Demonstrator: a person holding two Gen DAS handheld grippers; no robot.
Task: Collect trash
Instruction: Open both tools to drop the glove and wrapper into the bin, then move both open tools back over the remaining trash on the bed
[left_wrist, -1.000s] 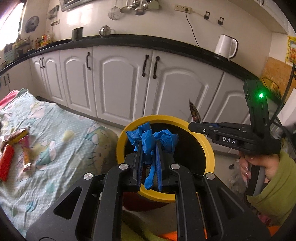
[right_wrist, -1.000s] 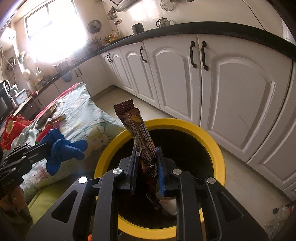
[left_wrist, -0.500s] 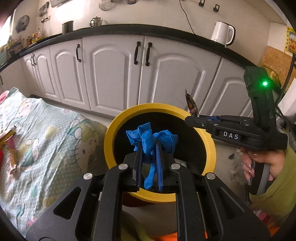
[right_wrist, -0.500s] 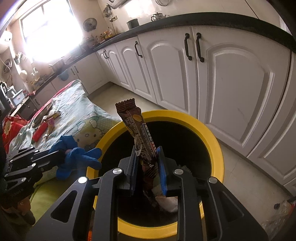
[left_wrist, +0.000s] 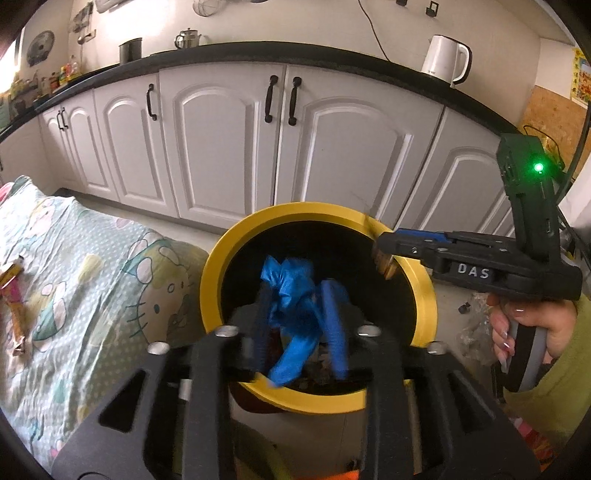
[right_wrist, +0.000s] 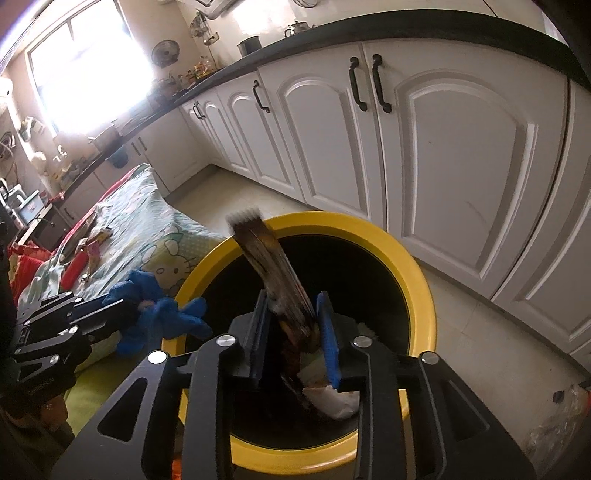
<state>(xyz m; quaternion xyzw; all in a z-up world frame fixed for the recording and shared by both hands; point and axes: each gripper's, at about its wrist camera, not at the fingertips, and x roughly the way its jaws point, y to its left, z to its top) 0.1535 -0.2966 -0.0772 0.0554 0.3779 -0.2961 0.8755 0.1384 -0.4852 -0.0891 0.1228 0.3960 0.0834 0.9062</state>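
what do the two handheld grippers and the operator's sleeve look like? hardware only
Both the left gripper and the right gripper are matte black linkage frames with silver pivot bolts and blue ribbed pads. The right one's side shows white "DAS" lettering, a lit green LED, a grey-edged grip. The sleeve is olive green.

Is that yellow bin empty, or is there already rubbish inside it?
Not empty. In the right wrist view the yellow bin holds white crumpled paper at the bottom. How full it is cannot be told.
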